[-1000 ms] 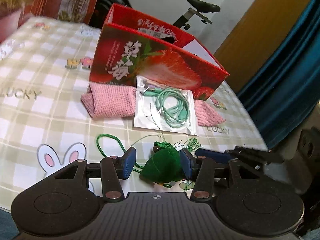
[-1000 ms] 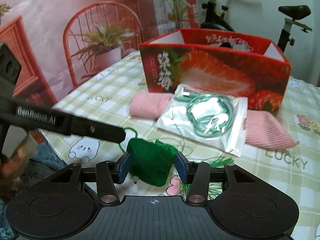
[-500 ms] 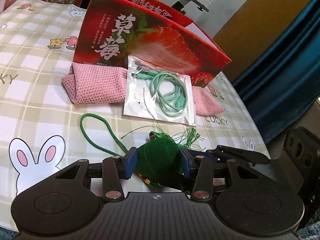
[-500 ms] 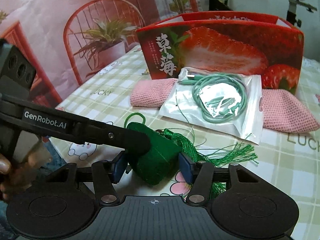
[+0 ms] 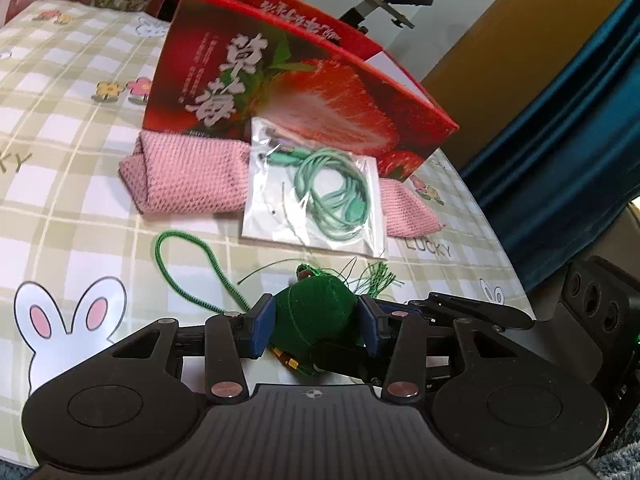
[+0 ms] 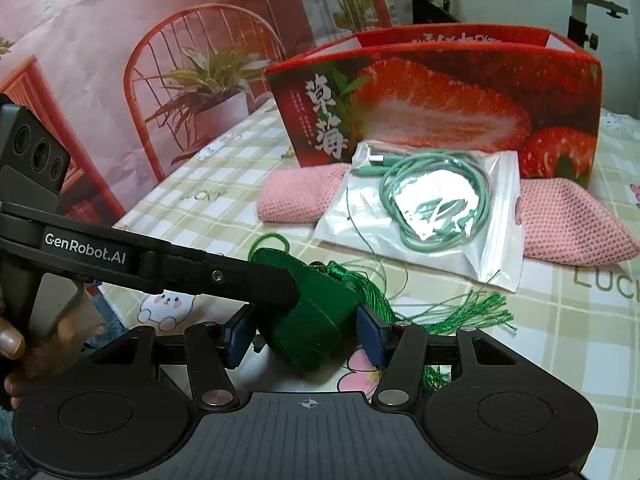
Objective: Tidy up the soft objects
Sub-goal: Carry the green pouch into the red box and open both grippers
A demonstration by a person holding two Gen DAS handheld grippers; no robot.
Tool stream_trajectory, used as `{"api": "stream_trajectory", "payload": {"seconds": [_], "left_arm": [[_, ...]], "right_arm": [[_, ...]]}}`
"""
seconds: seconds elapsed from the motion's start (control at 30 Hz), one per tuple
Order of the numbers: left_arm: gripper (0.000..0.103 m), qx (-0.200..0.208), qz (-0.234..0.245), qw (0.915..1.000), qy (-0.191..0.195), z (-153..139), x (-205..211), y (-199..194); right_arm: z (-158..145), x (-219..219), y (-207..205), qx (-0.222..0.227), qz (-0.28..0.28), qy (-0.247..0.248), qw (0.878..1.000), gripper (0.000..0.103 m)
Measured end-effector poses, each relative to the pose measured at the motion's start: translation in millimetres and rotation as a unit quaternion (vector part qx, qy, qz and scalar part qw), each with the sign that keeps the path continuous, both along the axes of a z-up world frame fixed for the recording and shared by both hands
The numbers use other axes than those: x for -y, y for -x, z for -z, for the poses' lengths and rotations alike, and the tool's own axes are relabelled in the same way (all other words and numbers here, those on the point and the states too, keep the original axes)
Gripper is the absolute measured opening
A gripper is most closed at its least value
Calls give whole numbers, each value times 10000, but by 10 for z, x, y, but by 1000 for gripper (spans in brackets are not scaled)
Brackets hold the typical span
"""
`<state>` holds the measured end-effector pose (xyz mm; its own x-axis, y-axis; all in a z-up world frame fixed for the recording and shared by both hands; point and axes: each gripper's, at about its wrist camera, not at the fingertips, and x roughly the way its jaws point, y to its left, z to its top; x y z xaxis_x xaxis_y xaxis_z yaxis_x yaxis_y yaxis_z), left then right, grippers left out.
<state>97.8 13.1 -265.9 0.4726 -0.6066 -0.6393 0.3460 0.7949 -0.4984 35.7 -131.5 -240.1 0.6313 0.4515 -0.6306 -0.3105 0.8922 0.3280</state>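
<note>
A dark green velvet pouch [image 5: 320,312] [image 6: 316,320] with a cord loop [image 5: 180,256] and a green tassel [image 6: 472,312] sits low over the checked tablecloth [image 5: 72,152]. My left gripper [image 5: 315,326] is shut on it, a blue pad against each side. My right gripper [image 6: 305,334] grips the same pouch from the other direction. In the right wrist view a left finger [image 6: 224,276] crosses the pouch's top left. A pink knitted cloth [image 5: 188,180] [image 6: 296,196] lies behind, partly under a clear bag of green cable [image 5: 320,196] [image 6: 432,208].
A red strawberry-printed box [image 5: 280,92] [image 6: 440,92], open at the top, stands just behind the cloth. A blue curtain [image 5: 580,120] hangs off the table's right edge. An exercise bike [image 5: 392,0] and a red chair [image 6: 192,60] stand beyond. A hand [image 6: 12,344] holds the left tool.
Both views have dropped closer to the tablecloth. The left pads, which stood a little apart from the pouch, now press on it. The left finger now overlaps the pouch in the right wrist view.
</note>
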Motion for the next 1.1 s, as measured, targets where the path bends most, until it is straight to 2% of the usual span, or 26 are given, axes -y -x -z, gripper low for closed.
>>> {"api": "stream_trajectory", "payload": {"seconds": [0.13, 0.3, 0.5, 0.67, 0.77, 0.87, 0.97, 1.1], "left_arm": [[47, 276, -1, 9996, 98, -211, -22, 9], [47, 780, -41, 9968, 138, -660, -14, -40], [47, 1419, -182, 9892, 329, -1289, -26, -223], [48, 1904, -254, 9807, 370, -1680, 7, -509], [48, 2010, -309, 9780, 456, -1781, 34, -745], [48, 2133, -333, 9757, 384, -1857, 87, -973], [49, 2239, -354, 9737, 244, -1890, 164, -1158], [50, 2196, -408, 9745, 231, -1790, 162, -1381]], "right_arm": [[-187, 32, 19, 316, 52, -62, 9995, 51], [-564, 60, -50, 858, 63, -21, 9963, 51], [-1176, 102, -333, 1612, 25, 110, 9869, 51], [-1614, 94, -674, 2166, -29, 433, 9753, 51], [-1765, 85, -927, 2419, -37, 661, 9680, 51], [-1836, 110, -1189, 2583, 0, 805, 9627, 51], [-1822, 140, -1452, 2622, 44, 812, 9616, 51], [-1713, 158, -1718, 2597, 63, 950, 9610, 51]]}}
